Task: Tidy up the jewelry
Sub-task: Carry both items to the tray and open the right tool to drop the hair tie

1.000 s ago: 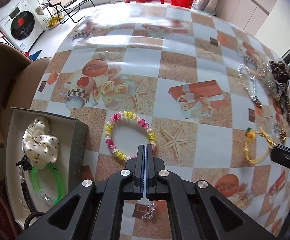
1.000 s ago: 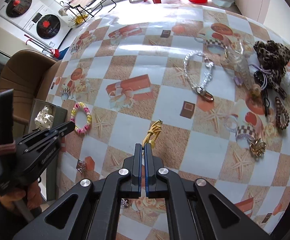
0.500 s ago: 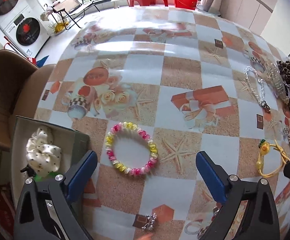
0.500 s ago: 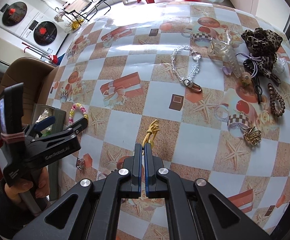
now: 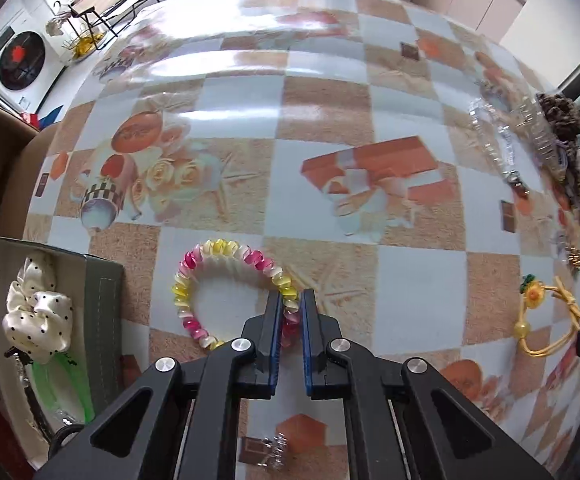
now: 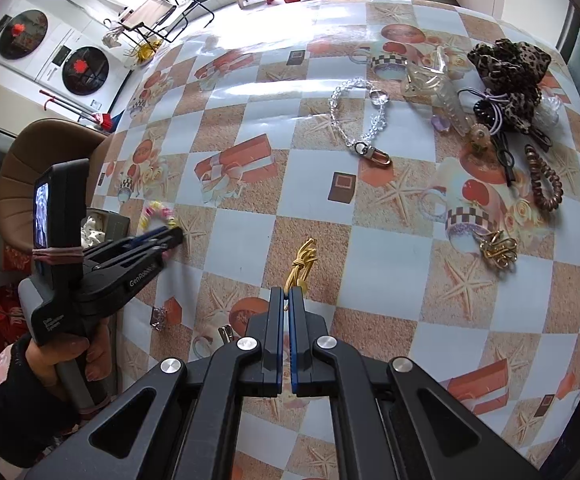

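A pink, yellow and white spiral bracelet (image 5: pixel 226 280) lies on the patterned tablecloth beside a grey box (image 5: pixel 102 320). My left gripper (image 5: pixel 291 296) points down over the bracelet's right side. Its jaws are closing, and the blue pads press on the strand between them. The right wrist view shows the same left gripper (image 6: pixel 176 236) at the bracelet (image 6: pixel 156 214), held by a hand. My right gripper (image 6: pixel 288 292) is shut on a yellow cord bracelet (image 6: pixel 301 264), whose flower charm end (image 5: pixel 533 292) rests on the table.
The box holds a white dotted scrunchie (image 5: pixel 38 312) and a green bangle (image 5: pixel 74 392). At the far right lie a crystal chain (image 6: pixel 353 120), a leopard scrunchie (image 6: pixel 505 64), clear clips, a brown spiral tie (image 6: pixel 545 184) and a gold clip (image 6: pixel 497 248). A small silver piece (image 5: pixel 274 448) lies near me.
My left gripper opened wide, sank toward the table and closed around the right side of the spiral bracelet. The right gripper stayed shut on the yellow cord and barely moved.
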A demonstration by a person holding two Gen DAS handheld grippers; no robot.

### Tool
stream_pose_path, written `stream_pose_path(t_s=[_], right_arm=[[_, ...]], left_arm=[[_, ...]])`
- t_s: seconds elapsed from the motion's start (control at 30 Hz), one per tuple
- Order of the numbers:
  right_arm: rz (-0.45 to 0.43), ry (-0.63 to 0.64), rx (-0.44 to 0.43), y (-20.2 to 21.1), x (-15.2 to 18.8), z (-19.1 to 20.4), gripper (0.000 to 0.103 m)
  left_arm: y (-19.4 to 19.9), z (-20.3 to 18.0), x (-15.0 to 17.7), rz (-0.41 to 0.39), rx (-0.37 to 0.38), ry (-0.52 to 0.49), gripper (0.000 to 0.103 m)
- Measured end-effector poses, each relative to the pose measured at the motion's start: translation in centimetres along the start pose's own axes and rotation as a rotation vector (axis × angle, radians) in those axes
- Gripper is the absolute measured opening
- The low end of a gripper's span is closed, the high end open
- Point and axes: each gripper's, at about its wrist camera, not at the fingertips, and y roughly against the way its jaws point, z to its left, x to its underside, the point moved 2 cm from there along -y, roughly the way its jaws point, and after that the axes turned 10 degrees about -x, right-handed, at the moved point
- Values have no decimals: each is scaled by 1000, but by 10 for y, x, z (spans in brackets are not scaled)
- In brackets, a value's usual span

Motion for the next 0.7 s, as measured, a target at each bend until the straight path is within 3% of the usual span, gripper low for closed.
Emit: stream_pose_path(t_s=[0.3,0.53,0.7], right_arm=[[-18,-9,-16,13,6,6,2],[-20,-5,-33,25,13,12,2],[-15,-1,-45,30,20,18,2]], left_arm=[[62,7,3,-87,98,51,11],[121,27,35,-122,123,73,11],[141,34,58,-126,118,83,11]])
